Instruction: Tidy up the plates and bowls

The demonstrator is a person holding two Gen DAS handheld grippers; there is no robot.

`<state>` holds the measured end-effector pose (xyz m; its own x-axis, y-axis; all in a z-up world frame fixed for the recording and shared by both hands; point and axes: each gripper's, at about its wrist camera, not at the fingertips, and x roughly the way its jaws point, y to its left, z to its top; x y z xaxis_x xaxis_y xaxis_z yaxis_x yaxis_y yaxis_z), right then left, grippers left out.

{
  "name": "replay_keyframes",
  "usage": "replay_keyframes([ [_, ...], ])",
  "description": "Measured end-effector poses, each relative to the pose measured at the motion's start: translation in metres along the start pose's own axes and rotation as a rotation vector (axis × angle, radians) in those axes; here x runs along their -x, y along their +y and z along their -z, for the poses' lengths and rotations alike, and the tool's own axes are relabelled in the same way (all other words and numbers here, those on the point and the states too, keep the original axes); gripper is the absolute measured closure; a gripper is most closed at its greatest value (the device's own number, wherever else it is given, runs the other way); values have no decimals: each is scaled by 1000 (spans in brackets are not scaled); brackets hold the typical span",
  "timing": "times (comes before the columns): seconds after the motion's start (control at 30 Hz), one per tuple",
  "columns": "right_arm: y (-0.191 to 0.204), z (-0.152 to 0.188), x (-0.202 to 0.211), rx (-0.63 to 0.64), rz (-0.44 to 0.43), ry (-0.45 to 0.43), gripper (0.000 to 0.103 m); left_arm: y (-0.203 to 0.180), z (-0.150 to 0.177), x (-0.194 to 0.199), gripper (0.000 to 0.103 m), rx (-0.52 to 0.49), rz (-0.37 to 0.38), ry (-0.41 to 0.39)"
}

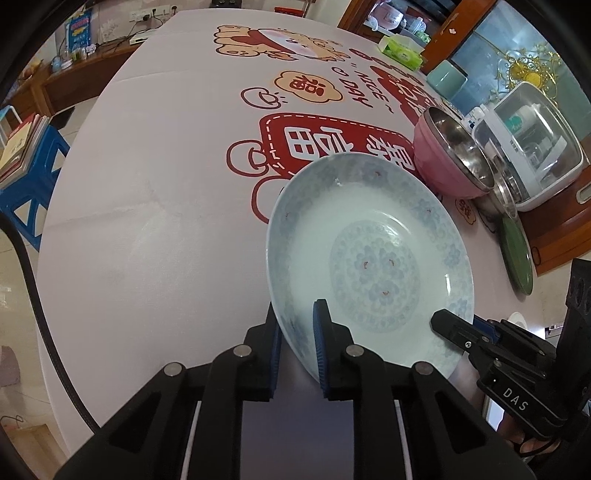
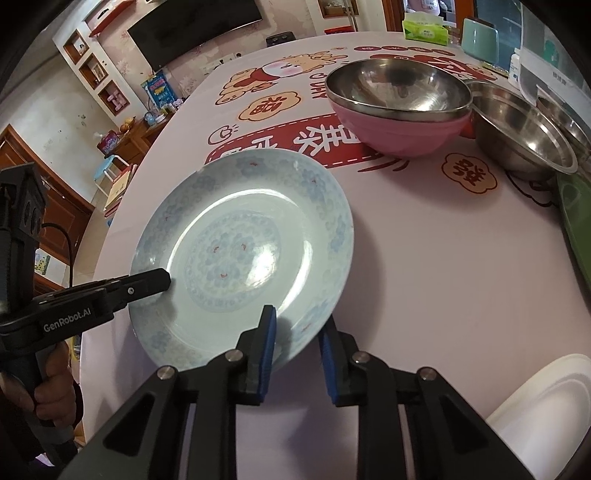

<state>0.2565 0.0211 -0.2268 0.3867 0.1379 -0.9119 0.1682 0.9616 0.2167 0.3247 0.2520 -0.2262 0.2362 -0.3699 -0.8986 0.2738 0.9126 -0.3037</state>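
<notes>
A pale blue patterned plate (image 1: 369, 251) is held tilted above the table; it also shows in the right wrist view (image 2: 243, 251). My left gripper (image 1: 297, 332) is shut on the plate's near-left rim, one finger on each face. My right gripper (image 2: 295, 332) straddles the plate's near-right rim with a visible gap on its right side; it appears in the left wrist view (image 1: 448, 325) with a finger over the rim. A pink bowl (image 2: 399, 127) holds a steel bowl (image 2: 395, 86). Another steel bowl (image 2: 524, 129) stands to its right.
A green plate (image 2: 578, 218) lies at the table's right edge, and a white container (image 2: 546, 413) at the near right. A tissue box (image 2: 424, 31) and a teal box (image 2: 478, 40) stand at the far edge. A clear-lidded appliance (image 1: 532, 147) stands right of the table.
</notes>
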Motion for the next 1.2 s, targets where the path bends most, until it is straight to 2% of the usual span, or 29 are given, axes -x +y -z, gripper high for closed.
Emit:
replay_keyframes([
  [0.57, 6, 12, 41, 21, -26, -94, 81, -16, 15, 48, 88, -62, 2, -64],
  [0.77, 5, 22, 64, 13, -5, -143, 81, -27, 25, 64, 88, -66, 27, -87],
  [1.2, -12, 59, 112, -63, 38, -242, 82, -67, 48, 98, 88, -171, 81, -128],
])
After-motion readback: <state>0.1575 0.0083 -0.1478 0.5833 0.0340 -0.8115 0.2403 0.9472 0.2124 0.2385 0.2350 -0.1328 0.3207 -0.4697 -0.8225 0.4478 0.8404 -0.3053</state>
